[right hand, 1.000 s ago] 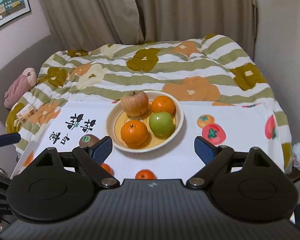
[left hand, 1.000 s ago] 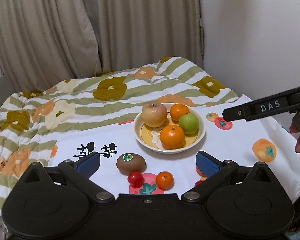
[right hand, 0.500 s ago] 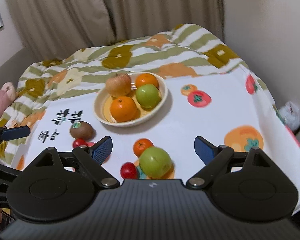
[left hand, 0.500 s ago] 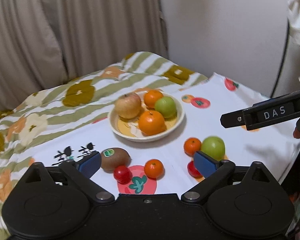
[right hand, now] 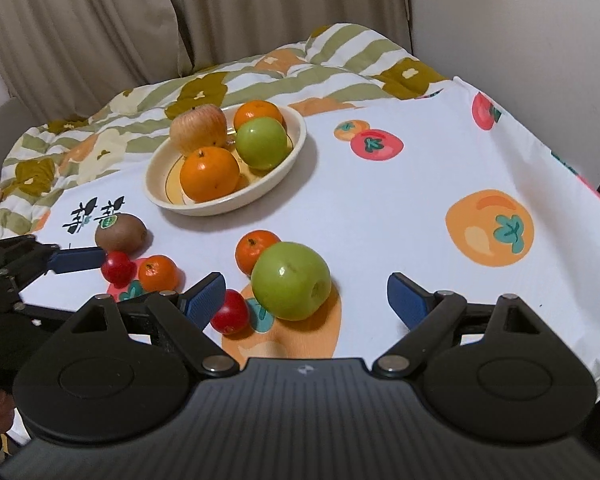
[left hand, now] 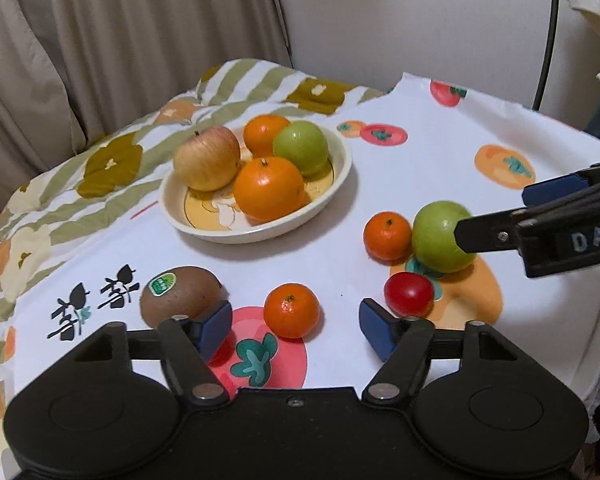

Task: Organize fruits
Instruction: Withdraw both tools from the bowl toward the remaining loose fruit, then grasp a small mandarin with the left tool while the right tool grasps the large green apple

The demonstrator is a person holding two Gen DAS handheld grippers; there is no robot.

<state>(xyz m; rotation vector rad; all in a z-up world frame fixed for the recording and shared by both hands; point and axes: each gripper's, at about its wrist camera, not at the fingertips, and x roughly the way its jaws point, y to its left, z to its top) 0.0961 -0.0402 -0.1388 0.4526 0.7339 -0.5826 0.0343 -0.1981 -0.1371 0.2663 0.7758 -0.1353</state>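
Note:
A cream bowl (left hand: 340, 168) (right hand: 296, 136) holds a pale red apple (left hand: 207, 158), two oranges and a green apple (left hand: 301, 148). Loose on the white cloth lie a kiwi (left hand: 180, 294) (right hand: 120, 232), a small tangerine (left hand: 291, 311) (right hand: 158, 273), a red cherry tomato (left hand: 409, 294) (right hand: 230, 312), another tangerine (left hand: 387, 235) (right hand: 254, 249) and a big green apple (left hand: 440, 236) (right hand: 291, 280). My left gripper (left hand: 295, 330) is open, low over the near tangerine. My right gripper (right hand: 306, 298) is open, its jaws either side of the big green apple, not touching it.
A second cherry tomato (right hand: 118, 267) lies by the kiwi. The white fruit-print cloth (right hand: 380, 208) lies over a striped floral quilt (right hand: 100, 144). Curtains and a wall stand behind. The cloth drops off at the right edge.
Both grippers have moved forward and down toward the loose fruit. The left one now hangs over the near tangerine, the right one around the big green apple. No fruit has moved.

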